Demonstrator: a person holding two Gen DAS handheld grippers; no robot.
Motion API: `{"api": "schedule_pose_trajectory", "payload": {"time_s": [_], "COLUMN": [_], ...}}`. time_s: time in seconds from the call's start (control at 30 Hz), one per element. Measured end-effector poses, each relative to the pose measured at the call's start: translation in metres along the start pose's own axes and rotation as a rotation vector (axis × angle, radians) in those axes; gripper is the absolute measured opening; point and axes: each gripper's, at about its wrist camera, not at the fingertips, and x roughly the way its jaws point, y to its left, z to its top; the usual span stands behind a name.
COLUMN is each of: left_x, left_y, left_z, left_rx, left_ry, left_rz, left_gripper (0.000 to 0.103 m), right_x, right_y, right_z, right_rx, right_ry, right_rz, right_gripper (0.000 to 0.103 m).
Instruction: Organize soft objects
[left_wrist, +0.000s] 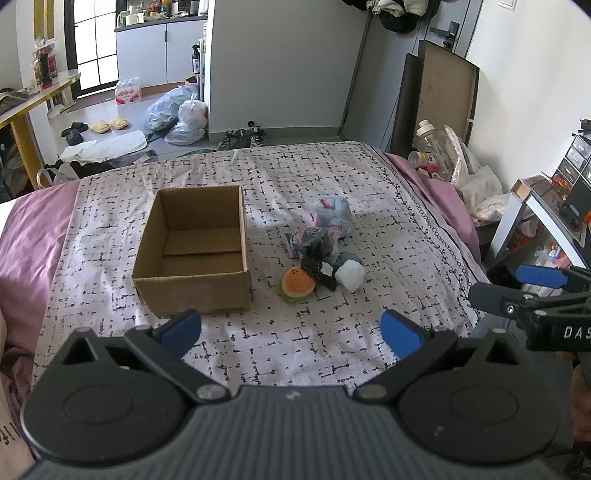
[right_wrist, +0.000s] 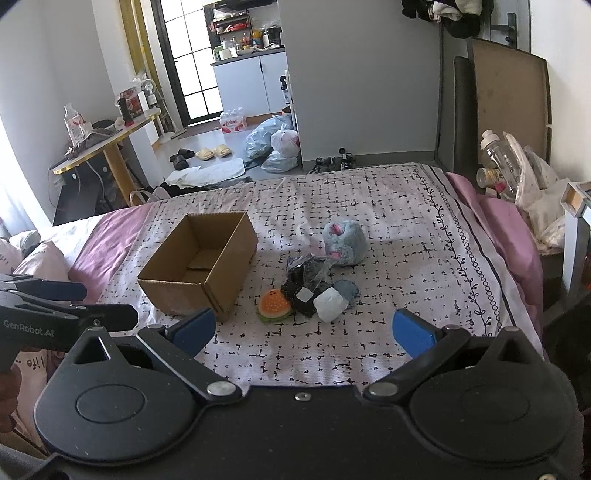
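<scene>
An open, empty cardboard box (left_wrist: 192, 254) (right_wrist: 199, 264) sits on the patterned bedspread. Right of it lies a small pile of soft things: a burger plush (left_wrist: 297, 284) (right_wrist: 273, 305), a blue-grey fuzzy plush (left_wrist: 330, 213) (right_wrist: 344, 242), a black bagged item (left_wrist: 317, 254) (right_wrist: 304, 280) and a white soft block (left_wrist: 350, 276) (right_wrist: 330, 304). My left gripper (left_wrist: 291, 332) is open and empty, hovering near the front of the bed. My right gripper (right_wrist: 304, 330) is open and empty, just in front of the pile. The right gripper also shows at the right edge of the left wrist view (left_wrist: 517, 286).
The bed (left_wrist: 369, 177) has a pink sheet at its sides. A side table (left_wrist: 546, 206) with clutter and bags stands right of the bed. Beyond the bed's far edge are shoes, plastic bags (right_wrist: 275, 142) and a yellow table (right_wrist: 107, 136).
</scene>
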Motion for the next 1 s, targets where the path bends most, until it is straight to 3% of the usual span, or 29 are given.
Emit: {"api": "schedule_pose_trajectory", "payload": {"time_s": [1.0], "left_x": [-0.0007], "left_y": [0.002], "left_z": [0.0025], "left_rx": [-0.022], "left_ry": [0.005], "left_rz": [-0.014], "left_gripper": [0.103], "right_x": [0.0014], "right_y": [0.001], "right_z": [0.0019], "right_rx": [-0.006], "right_ry": [-0.01], "right_rz": [-0.008], "right_gripper": [0.103]}}
